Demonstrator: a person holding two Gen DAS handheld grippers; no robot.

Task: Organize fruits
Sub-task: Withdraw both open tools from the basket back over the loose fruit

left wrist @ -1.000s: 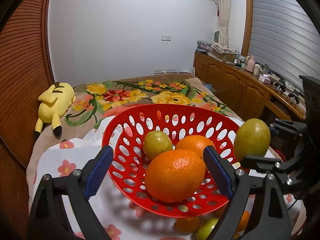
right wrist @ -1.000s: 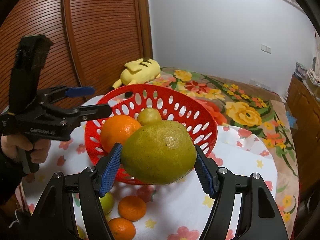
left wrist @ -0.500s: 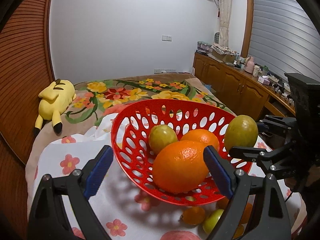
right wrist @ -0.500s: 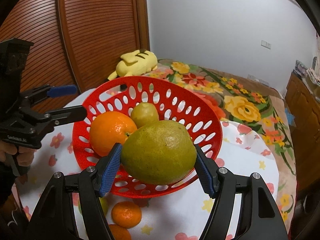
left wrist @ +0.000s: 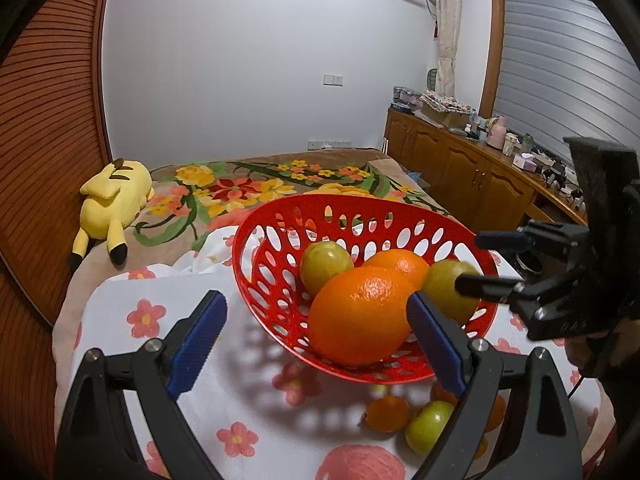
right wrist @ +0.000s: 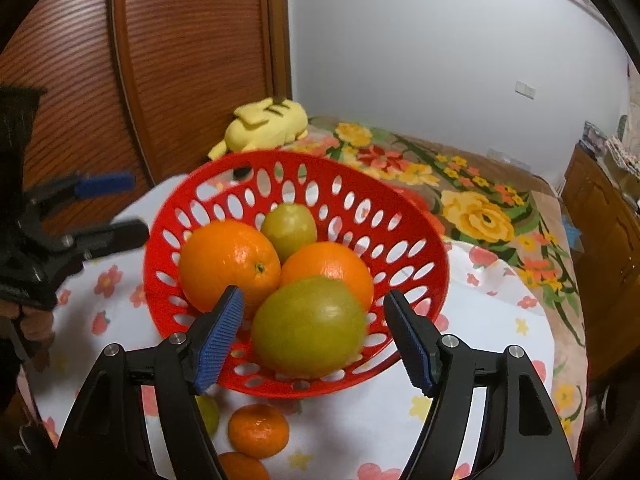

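Note:
A red perforated basket (right wrist: 416, 276) (left wrist: 280, 240) stands on a flowered cloth. It holds two oranges (right wrist: 228, 264) (right wrist: 332, 268), a small green fruit (right wrist: 289, 227) and a large green citrus (right wrist: 308, 326). My right gripper (right wrist: 314, 336) is open, its jaws apart on either side of the large green citrus, which rests in the basket's near side. My left gripper (left wrist: 316, 340) is open and empty in front of the basket, near the big orange (left wrist: 360, 320). The right gripper also shows in the left wrist view (left wrist: 488, 264).
Small oranges (right wrist: 258, 430) and green fruits (left wrist: 428, 426) lie on the cloth in front of the basket. A yellow plush toy (left wrist: 112, 200) lies on the flowered bed behind. Wooden cabinets (left wrist: 460, 176) run along the right wall.
My right gripper has carried the large green citrus over the basket, opened and let it go into the basket. The left gripper has shifted slightly left, still open.

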